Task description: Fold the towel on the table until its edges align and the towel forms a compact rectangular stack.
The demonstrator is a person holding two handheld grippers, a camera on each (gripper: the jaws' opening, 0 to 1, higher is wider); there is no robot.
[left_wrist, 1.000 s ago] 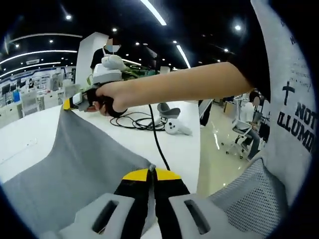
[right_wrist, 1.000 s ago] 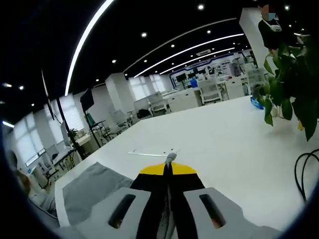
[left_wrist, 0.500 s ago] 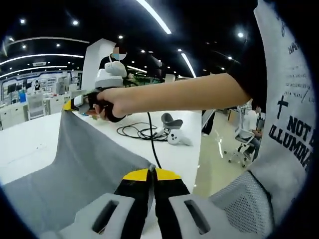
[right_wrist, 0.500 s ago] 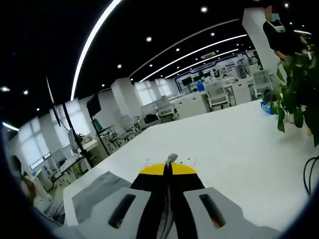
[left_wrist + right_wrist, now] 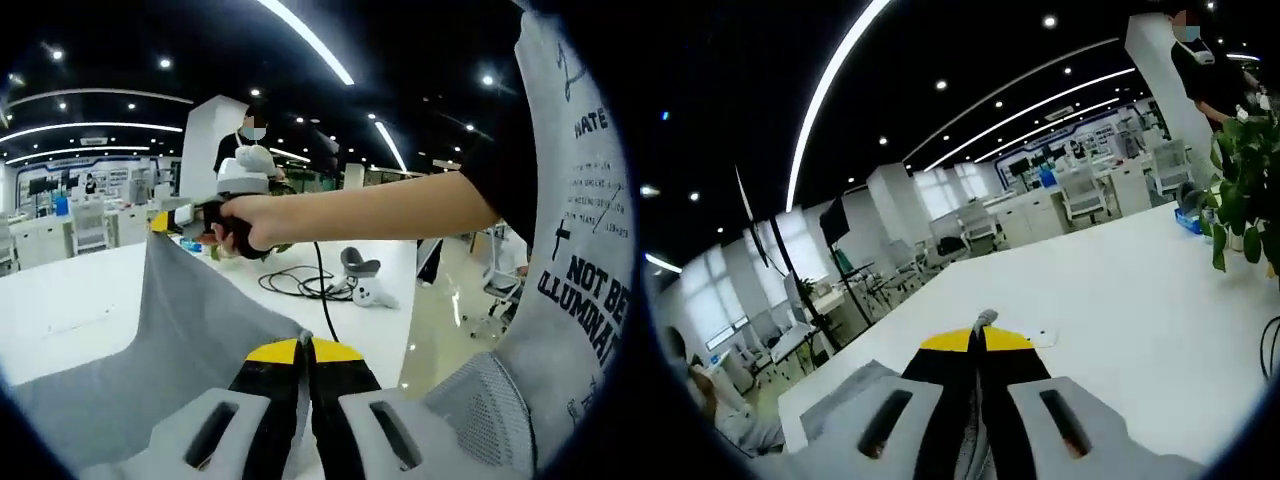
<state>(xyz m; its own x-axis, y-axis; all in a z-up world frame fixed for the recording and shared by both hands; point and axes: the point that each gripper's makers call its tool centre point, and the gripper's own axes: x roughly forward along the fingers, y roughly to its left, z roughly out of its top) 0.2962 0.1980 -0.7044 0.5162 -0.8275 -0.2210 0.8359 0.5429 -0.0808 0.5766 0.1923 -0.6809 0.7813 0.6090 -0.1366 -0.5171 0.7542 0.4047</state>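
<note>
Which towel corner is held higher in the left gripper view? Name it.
The far corner, pinched by the right gripper, is higher. The near corner, clamped in the left gripper, sits lower, and the towel slopes between them.

The towel point(image 5: 170, 330) hangs between both tools above the table point(image 5: 70, 305), cables point(image 5: 300, 285) behind it.

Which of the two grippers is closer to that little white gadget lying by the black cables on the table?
Right, I'd judge. In the left gripper view the right gripper, pinching a corner of the grey towel, is raised over the table beside the cables and white gadget. The left gripper holds another corner nearer the table's edge.
</note>
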